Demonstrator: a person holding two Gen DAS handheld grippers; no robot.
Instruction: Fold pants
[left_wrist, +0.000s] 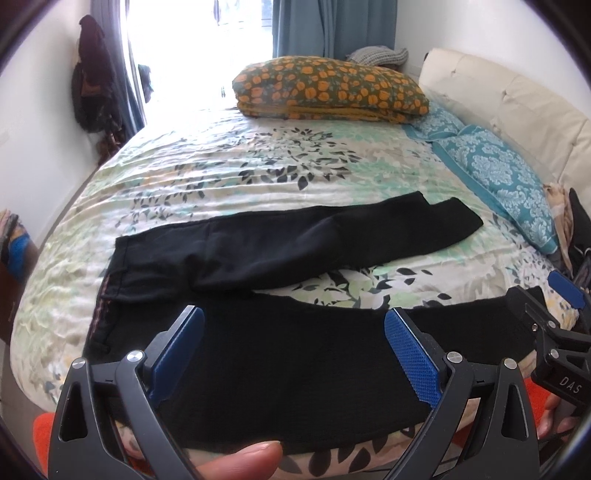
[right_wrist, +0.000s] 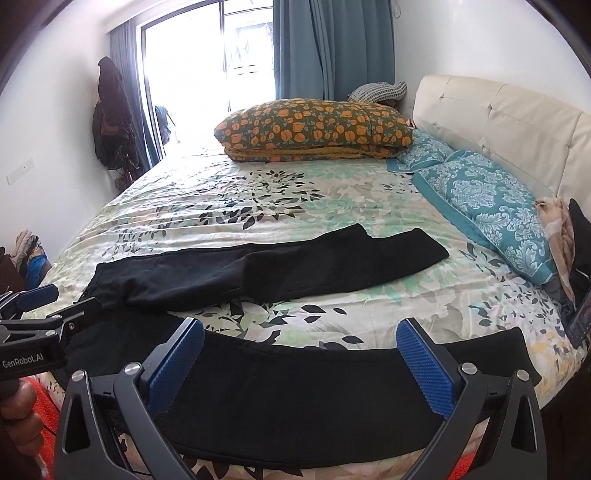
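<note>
Black pants (left_wrist: 280, 251) lie spread on the bed, waistband at the left, legs running right. The far leg (right_wrist: 295, 266) is partly folded on itself. The near leg (right_wrist: 303, 387) lies along the bed's front edge. My left gripper (left_wrist: 295, 332) is open and empty, hovering over the near leg close to the waistband. My right gripper (right_wrist: 301, 350) is open and empty, hovering over the near leg further right. The right gripper shows at the right edge of the left wrist view (left_wrist: 554, 314). The left gripper shows at the left edge of the right wrist view (right_wrist: 44, 306).
The bed has a leaf-print sheet (left_wrist: 236, 173). A folded orange-flowered quilt (left_wrist: 332, 88) lies at the far side. Teal pillows (left_wrist: 502, 173) lie against a cream headboard (left_wrist: 517, 92) on the right. Clothes hang on the left wall (left_wrist: 92, 81).
</note>
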